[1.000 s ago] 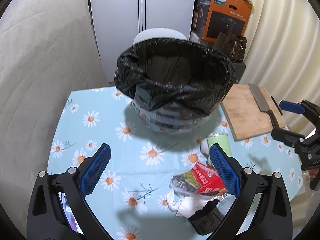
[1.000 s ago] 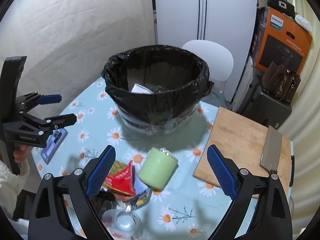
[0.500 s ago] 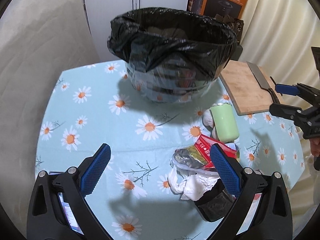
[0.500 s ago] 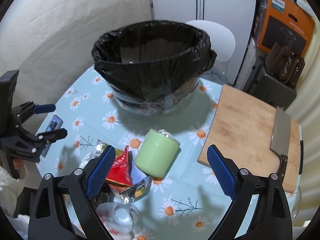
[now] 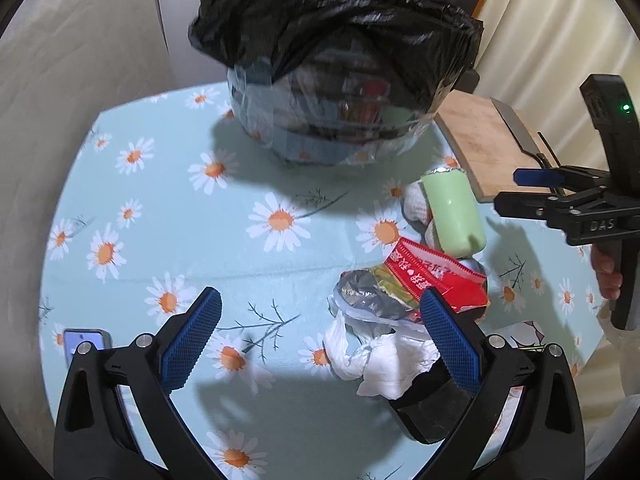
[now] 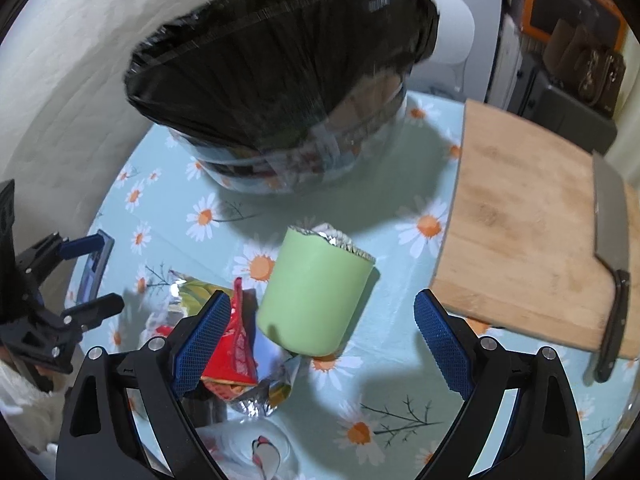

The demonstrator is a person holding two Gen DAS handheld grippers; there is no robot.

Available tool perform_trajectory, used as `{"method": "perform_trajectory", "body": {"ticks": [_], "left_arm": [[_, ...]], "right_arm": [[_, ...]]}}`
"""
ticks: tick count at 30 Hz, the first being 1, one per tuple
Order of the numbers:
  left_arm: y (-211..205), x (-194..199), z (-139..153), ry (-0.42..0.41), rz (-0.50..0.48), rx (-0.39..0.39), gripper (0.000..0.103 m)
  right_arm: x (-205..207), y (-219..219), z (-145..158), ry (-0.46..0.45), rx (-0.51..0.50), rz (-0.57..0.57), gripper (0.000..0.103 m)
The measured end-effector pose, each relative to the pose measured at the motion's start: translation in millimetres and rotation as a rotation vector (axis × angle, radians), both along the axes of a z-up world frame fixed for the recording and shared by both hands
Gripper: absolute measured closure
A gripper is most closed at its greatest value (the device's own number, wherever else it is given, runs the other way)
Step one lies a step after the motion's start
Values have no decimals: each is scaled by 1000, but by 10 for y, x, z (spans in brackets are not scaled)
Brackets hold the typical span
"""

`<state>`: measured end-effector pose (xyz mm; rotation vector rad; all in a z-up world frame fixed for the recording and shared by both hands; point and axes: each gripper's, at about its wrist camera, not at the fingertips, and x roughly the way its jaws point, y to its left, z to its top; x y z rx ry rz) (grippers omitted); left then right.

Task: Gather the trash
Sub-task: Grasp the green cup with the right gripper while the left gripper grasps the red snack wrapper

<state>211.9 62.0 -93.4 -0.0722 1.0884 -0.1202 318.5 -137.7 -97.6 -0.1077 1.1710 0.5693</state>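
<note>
The left tool (image 5: 320, 344) hangs spread wide above the daisy-patterned bench (image 5: 168, 216), holding nothing. Just inside its right finger lie a crumpled white tissue (image 5: 384, 364) and a red snack wrapper (image 5: 436, 276); a green cup (image 5: 454, 212) lies tipped ahead and to the right. Straight ahead stands the black-bagged bin (image 5: 340, 60). The right tool (image 6: 322, 340) is also spread and empty, with the green cup (image 6: 316, 296) between its fingers just ahead of the tips and the red snack wrapper (image 6: 234, 348) against its left finger. To its right a cutting board (image 6: 520, 236) carries a cleaver (image 6: 612, 236).
</note>
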Motion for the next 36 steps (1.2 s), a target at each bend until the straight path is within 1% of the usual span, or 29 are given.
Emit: {"method": "perform_trajectory", "body": {"ticks": [2, 5, 9, 11, 15, 20, 23, 25, 28, 29, 30, 31, 32, 33, 34, 35, 36], "left_arm": [[26, 23, -71, 17, 6, -11, 6], [57, 82, -197, 45, 22, 1, 6], [96, 159, -297, 70, 26, -28, 6], [105, 209, -326, 83, 26, -54, 6], [100, 309, -421, 131, 15, -144, 6], [53, 386, -510, 162, -1, -193, 6], [49, 443, -596, 199, 0, -231, 7], [40, 454, -626, 214, -1, -238, 13], [23, 470, -666, 234, -14, -253, 19], [13, 476, -676, 240, -17, -253, 20], [4, 480, -689, 247, -22, -249, 23], [-3, 481, -690, 251, -25, -246, 27], [-10, 480, -688, 254, -29, -247, 30], [-11, 479, -682, 256, -34, -254, 37], [-27, 486, -679, 256, -39, -261, 47], [-72, 520, -694, 256, -44, -264, 51], [-88, 519, -688, 254, -56, -269, 58]], "right_arm": [[36, 27, -106, 24, -3, 3, 15], [85, 49, -232, 53, -7, 8, 15], [167, 62, -353, 88, 4, 6, 15], [209, 65, -404, 114, 23, 4, 15], [272, 93, -490, 151, 53, 11, 15], [326, 125, -585, 191, 89, -1, 16], [349, 90, -633, 212, 103, -6, 16], [360, 82, -670, 219, 110, -19, 16], [376, 53, -722, 242, 144, -43, 15], [374, 48, -721, 241, 152, -44, 15], [373, 49, -720, 239, 158, -44, 15], [375, 48, -722, 239, 168, -46, 18], [378, 44, -723, 238, 172, -48, 27], [384, 40, -721, 237, 173, -51, 33], [394, 47, -725, 247, 177, -46, 33], [400, 35, -712, 247, 173, -41, 34], [395, 50, -704, 240, 164, -33, 35]]}}
